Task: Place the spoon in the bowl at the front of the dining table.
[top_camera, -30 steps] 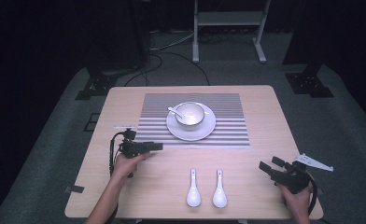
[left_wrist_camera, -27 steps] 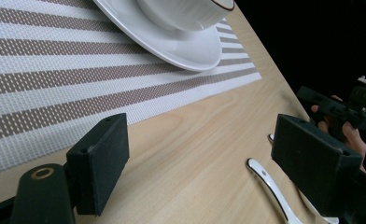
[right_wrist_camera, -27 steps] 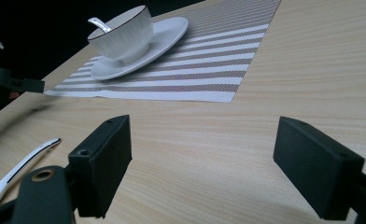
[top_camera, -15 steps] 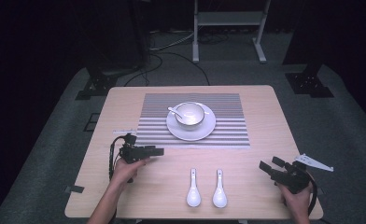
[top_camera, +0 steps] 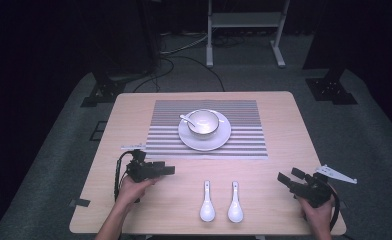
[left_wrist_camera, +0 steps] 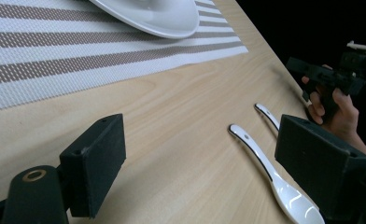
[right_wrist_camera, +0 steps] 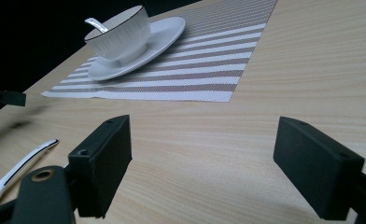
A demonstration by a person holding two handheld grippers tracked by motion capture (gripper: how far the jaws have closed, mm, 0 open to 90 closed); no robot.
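Both grippers are sitting low in the high view with their jaws spread wide and nothing between them. At the lower left of the frame, the left gripper (top_camera: 168, 170) is pointing toward the right, held over bare wood by the person's left hand (top_camera: 130, 189); its jaws have just been opening a little further. At the lower right of the frame, the right gripper (top_camera: 286, 177) is pointing toward the upper left, gripped by the right hand (top_camera: 318, 212), with its grey three-cornered plate sticking out beside it.

Between them, near the bottom edge of the wooden table (top_camera: 284, 120), two white ceramic spoons are lying side by side with bowls toward the bottom of the frame and handles pointing up it: the left spoon (top_camera: 207, 202) and the right spoon (top_camera: 235, 202), close together but apart. In the left gripper view, both are showing at the right of the frame, partly behind the right jaw.

Farther up, in the middle of the frame, a striped placemat (top_camera: 244, 135) is lying flat. On it a white saucer (top_camera: 219, 140) is carrying a white cup (top_camera: 203, 122), and a third, small spoon (top_camera: 186, 119) is resting in the cup with its handle leaning out toward the left.
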